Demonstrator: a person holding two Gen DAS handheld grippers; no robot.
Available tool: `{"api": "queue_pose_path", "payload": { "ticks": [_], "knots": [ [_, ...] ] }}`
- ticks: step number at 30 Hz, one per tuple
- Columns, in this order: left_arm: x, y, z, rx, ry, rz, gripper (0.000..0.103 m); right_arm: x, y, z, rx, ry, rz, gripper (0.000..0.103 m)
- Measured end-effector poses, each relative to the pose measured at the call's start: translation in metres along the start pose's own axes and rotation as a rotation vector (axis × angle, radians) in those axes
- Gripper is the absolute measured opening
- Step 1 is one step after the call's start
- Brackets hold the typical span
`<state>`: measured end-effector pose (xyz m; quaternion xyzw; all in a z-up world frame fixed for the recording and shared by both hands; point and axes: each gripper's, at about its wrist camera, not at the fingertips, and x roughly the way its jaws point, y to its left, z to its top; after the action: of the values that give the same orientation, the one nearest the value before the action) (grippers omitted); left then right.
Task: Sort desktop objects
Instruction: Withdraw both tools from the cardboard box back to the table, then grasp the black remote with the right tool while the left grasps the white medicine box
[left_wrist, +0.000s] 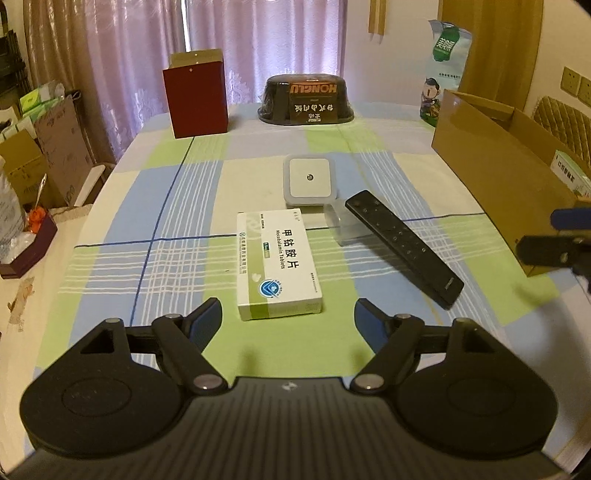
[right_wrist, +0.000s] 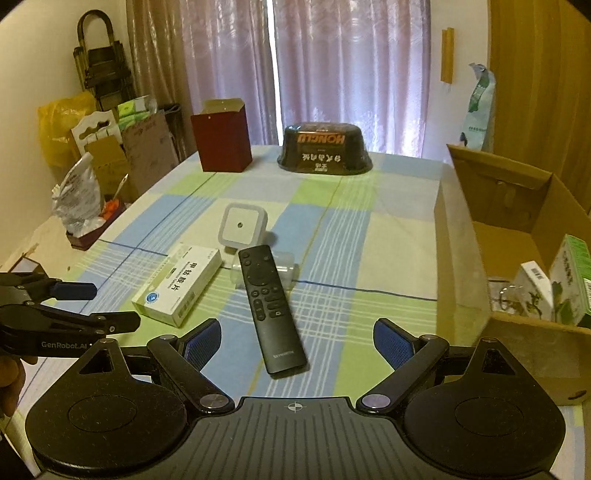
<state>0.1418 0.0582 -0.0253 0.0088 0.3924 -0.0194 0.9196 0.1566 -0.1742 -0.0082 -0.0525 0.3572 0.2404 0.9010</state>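
A white and green medicine box (left_wrist: 277, 263) (right_wrist: 177, 284) lies flat on the checked tablecloth, just ahead of my open left gripper (left_wrist: 288, 314). A black remote control (left_wrist: 404, 248) (right_wrist: 271, 308) lies to its right, its far end resting on a small clear plastic container (left_wrist: 345, 225) (right_wrist: 284, 267). Behind them sits a white square night light (left_wrist: 309, 180) (right_wrist: 242, 224). My right gripper (right_wrist: 297, 338) is open and empty, with the near end of the remote between its fingers' line. Each gripper shows at the edge of the other's view.
An open cardboard box (right_wrist: 517, 258) (left_wrist: 509, 162) stands at the right with small cartons inside. A dark red paper bag (left_wrist: 195, 98) (right_wrist: 221, 138) and a wrapped dark bowl (left_wrist: 306, 98) (right_wrist: 325, 149) stand at the far edge. Clutter lies off the table's left side.
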Motion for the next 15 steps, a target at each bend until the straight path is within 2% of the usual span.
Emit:
{"api": "queue_pose_path", "payload": {
  "ticks": [10, 15],
  "knots": [
    [0.012, 0.001, 0.000, -0.018, 0.022, 0.002, 0.078, 0.025, 0.008, 0.006, -0.036, 0.034, 0.028, 0.092],
    [0.017, 0.002, 0.003, -0.012, 0.018, 0.013, 0.084, 0.048, 0.011, 0.013, -0.084, 0.061, 0.040, 0.092]
  ]
}}
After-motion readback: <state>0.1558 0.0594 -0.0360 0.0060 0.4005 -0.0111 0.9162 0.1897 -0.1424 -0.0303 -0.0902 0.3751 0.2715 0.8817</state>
